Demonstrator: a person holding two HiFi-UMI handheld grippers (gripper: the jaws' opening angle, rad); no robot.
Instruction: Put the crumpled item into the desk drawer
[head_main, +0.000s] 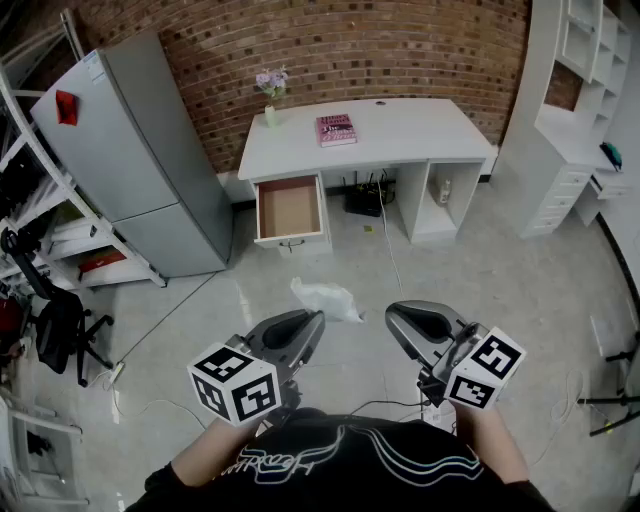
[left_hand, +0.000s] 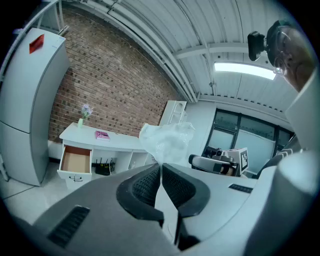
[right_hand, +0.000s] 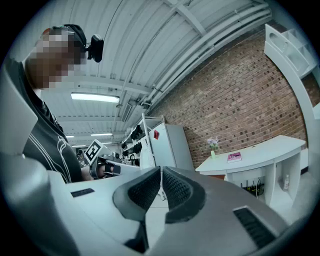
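A crumpled clear plastic bag (head_main: 325, 298) hangs over the floor at the tip of my left gripper (head_main: 311, 320). In the left gripper view the bag (left_hand: 167, 142) sticks up from the left gripper (left_hand: 161, 167), whose jaws are shut on its lower end. My right gripper (head_main: 393, 316) is level with the left one, to its right, shut with nothing between its jaws (right_hand: 161, 172). The white desk (head_main: 400, 130) stands ahead against the brick wall. Its left drawer (head_main: 290, 240) is pulled open and looks empty inside; it also shows in the left gripper view (left_hand: 76, 162).
On the desk lie a pink book (head_main: 336, 128) and a small flower vase (head_main: 271, 100). A grey fridge (head_main: 150, 170) stands left of the desk, white shelving (head_main: 570, 120) to the right. A black office chair (head_main: 50, 310) and floor cables (head_main: 390, 260) are nearby.
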